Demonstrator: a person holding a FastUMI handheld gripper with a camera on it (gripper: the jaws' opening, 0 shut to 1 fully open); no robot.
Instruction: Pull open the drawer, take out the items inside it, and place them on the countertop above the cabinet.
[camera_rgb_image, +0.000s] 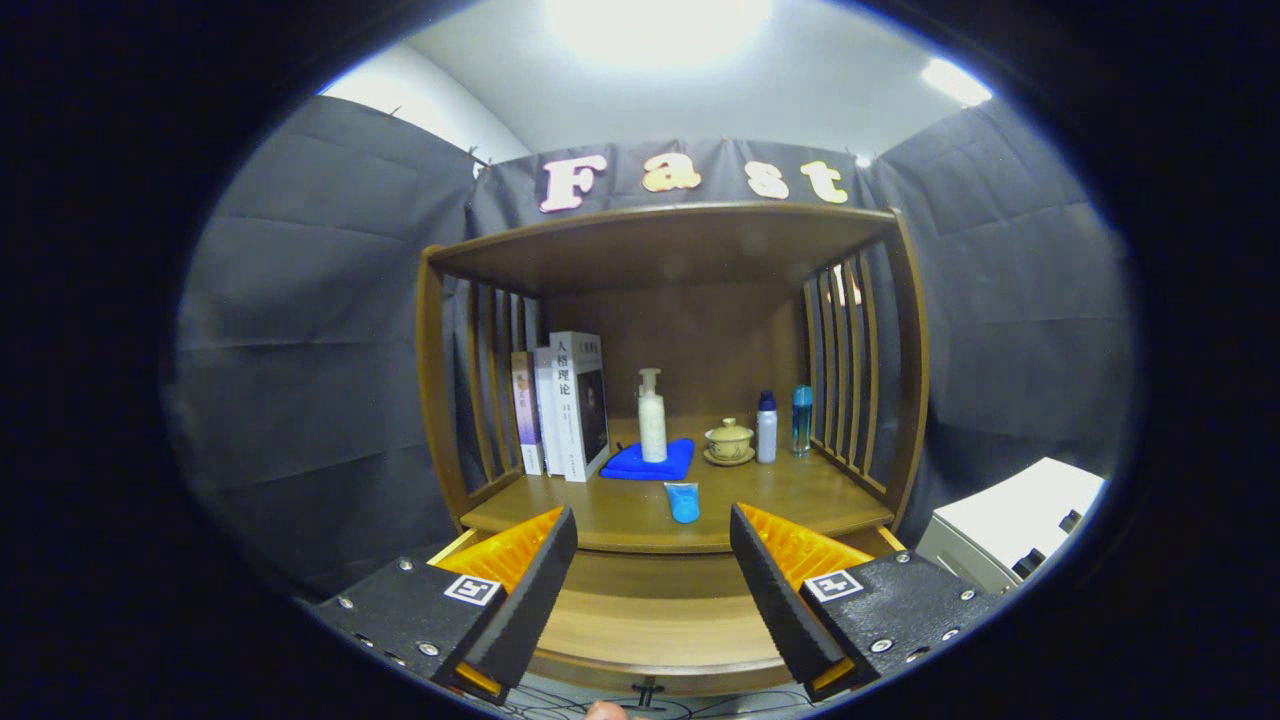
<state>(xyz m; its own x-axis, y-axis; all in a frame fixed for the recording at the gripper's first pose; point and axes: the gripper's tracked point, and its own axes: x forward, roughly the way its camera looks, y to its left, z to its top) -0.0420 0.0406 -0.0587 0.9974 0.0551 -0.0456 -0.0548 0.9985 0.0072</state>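
My gripper (652, 515) is open with nothing between its fingers, held in front of the wooden cabinet. Just beyond the fingertips, a small blue item (683, 502) stands near the front edge of the countertop (800, 500). Below that edge and between my fingers, the drawer (650, 620) appears pulled out towards me. The part of its wooden inside that I see is bare; my fingers hide its sides. A dark handle (648, 690) shows at its front rim.
At the back of the countertop stand several books (565, 405), a white pump bottle (652, 418) on a blue cloth (648, 462), a lidded tea bowl (729, 440), a white bottle (766, 428) and a teal bottle (802, 420). Slatted side walls enclose it. A white box (1010, 520) sits to the right.
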